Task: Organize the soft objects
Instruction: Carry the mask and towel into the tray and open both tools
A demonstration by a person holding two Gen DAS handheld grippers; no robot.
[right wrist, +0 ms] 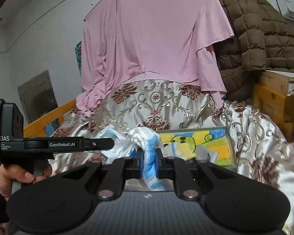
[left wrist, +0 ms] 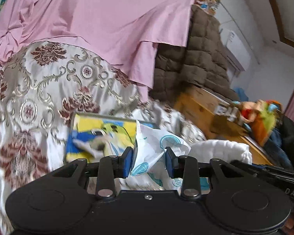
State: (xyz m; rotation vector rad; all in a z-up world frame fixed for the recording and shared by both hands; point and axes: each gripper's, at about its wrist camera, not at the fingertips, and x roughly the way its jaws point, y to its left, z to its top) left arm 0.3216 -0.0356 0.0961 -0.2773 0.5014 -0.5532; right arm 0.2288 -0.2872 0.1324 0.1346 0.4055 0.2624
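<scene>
My left gripper (left wrist: 148, 159) is shut on a white soft plastic pack with teal circles (left wrist: 154, 146), pinching its crumpled edge. My right gripper (right wrist: 148, 162) is shut on a white and blue soft pack (right wrist: 148, 150) that sticks up between the pads. The left gripper's body also shows in the right wrist view (right wrist: 68, 144), held by a hand, with the teal-printed pack (right wrist: 111, 137) at its tip. Both packs hang above a yellow and blue cartoon-printed box (left wrist: 100, 135), which also shows in the right wrist view (right wrist: 209, 146).
A floral satin quilt (left wrist: 49, 90) covers the bed. A pink sheet (left wrist: 100, 15) hangs behind it, with a brown padded jacket (left wrist: 203, 54) to its right. A wooden bed frame (left wrist: 197, 105), colourful toys (left wrist: 260, 115) and a white towel (left wrist: 225, 148) lie at the right.
</scene>
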